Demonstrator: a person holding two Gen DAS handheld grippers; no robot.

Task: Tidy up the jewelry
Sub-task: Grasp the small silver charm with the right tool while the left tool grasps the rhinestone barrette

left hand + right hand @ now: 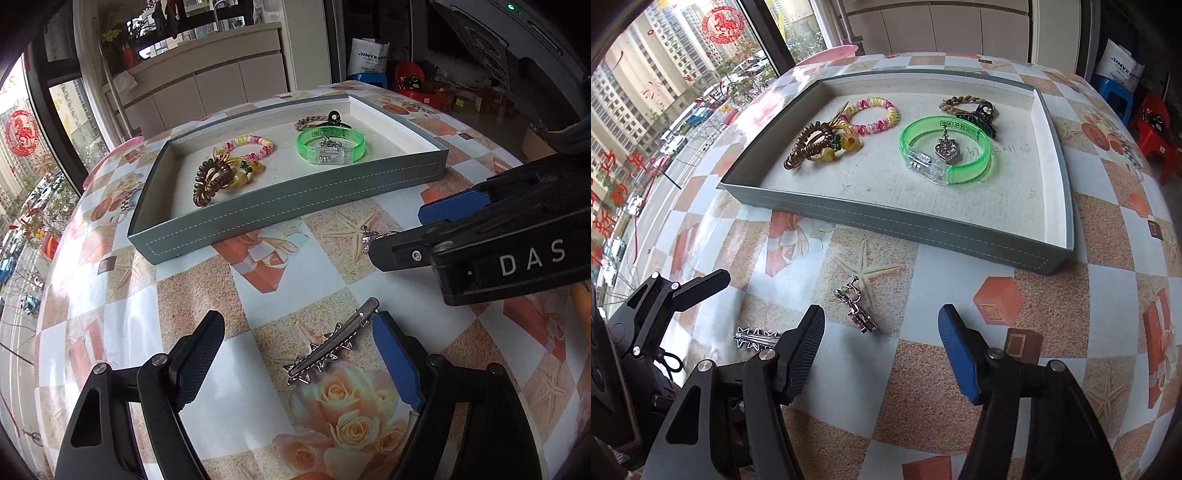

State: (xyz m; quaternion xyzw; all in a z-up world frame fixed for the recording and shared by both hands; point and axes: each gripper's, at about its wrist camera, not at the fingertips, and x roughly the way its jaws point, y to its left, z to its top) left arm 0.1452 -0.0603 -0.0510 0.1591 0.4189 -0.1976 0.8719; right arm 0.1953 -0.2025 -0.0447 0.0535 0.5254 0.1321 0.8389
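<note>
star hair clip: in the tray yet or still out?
Out. The star hair clip lies on the tablecloth in front of the tray, between the open left gripper's fingers, not gripped.

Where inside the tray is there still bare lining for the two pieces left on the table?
The tray is bare along its near wall, in front of the green bangle, and in its right end. Its back is crowded: brown coil tie, beaded bracelet, claw clip. Outside lie the star hair clip and earring.
</note>
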